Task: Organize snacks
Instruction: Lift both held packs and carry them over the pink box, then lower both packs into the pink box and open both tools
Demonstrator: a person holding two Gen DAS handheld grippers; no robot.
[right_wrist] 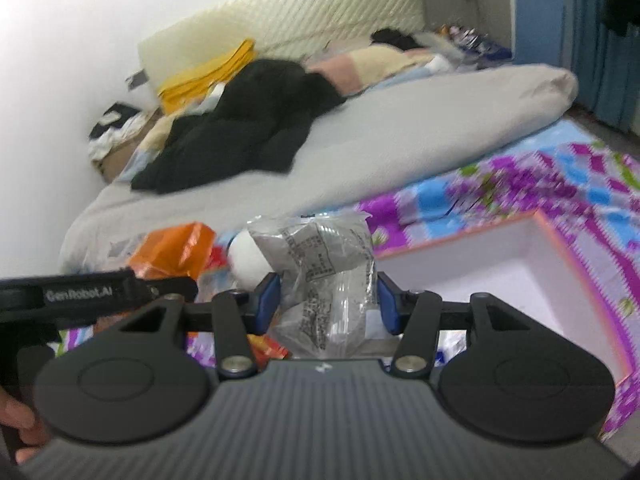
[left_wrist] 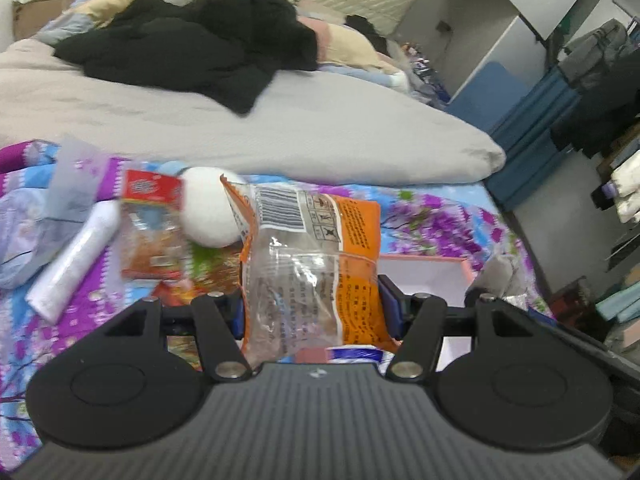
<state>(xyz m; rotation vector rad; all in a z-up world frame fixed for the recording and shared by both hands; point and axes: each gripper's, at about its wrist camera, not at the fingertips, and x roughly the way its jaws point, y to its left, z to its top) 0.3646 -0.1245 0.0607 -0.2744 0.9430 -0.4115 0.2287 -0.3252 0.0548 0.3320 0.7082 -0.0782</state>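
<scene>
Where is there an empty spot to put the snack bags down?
The white box with the pink rim looks bare inside. The grey duvet is free between the black clothes and the flowery sheet. It is crowded around the white ball, where packets pile up.

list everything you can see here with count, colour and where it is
orange snack packet: 1, orange and clear, clamped in the left tool
grey snack packet: 1, silver-grey and clear, clamped in the right tool
red snack packet: 1, red and clear, on the floral sheet
white ball: 1, white, behind the orange packet
white tube: 1, white, left on the sheet
box: 1, white inside, pink rim, right of the packets
floral sheet: 1, purple and blue, bed foreground
duvet: 1, grey, mid bed
black clothing: 1 pile, on the duvet
left tool: 1, black, blue pads
right tool: 1, black, blue pads
</scene>
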